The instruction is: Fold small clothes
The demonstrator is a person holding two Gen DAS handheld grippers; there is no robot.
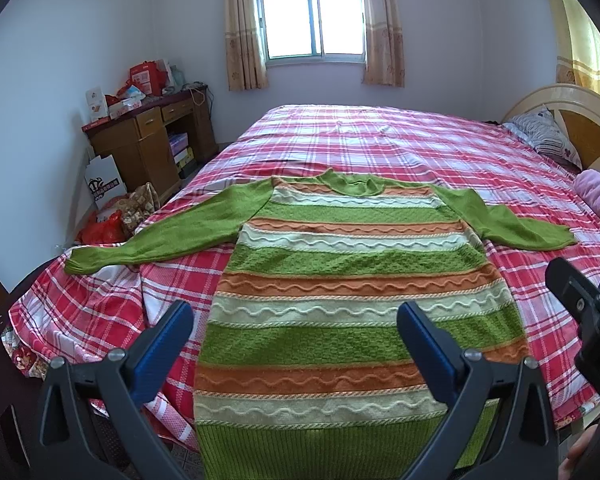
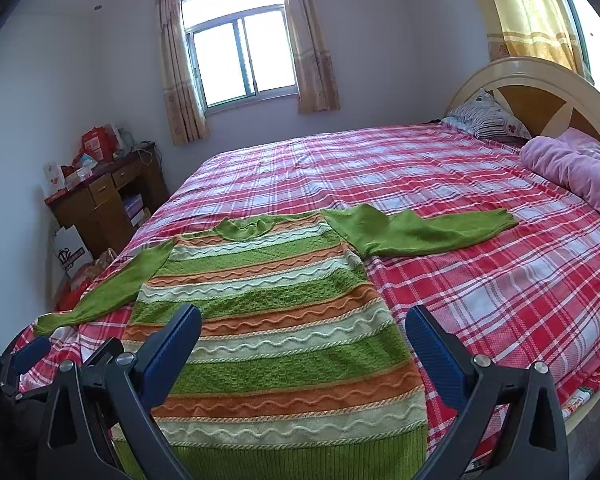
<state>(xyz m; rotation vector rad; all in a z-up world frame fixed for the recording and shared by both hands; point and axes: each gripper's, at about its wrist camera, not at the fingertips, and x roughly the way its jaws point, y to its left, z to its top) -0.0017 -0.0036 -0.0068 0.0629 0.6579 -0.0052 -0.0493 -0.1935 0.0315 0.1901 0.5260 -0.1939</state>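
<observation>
A knitted sweater with green, orange and cream stripes lies flat on the bed, collar away from me and both green sleeves spread sideways. Its left sleeve reaches the bed's left edge; its right sleeve lies out on the sheet. My left gripper hovers open above the sweater's lower half with nothing between its blue pads. My right gripper is also open and holds nothing, above the lower right part of the sweater. Each gripper shows at the edge of the other's view.
The bed has a red and white checked sheet. A pink blanket and a pillow lie near the headboard at right. A wooden desk with boxes, and bags on the floor, stand left of the bed.
</observation>
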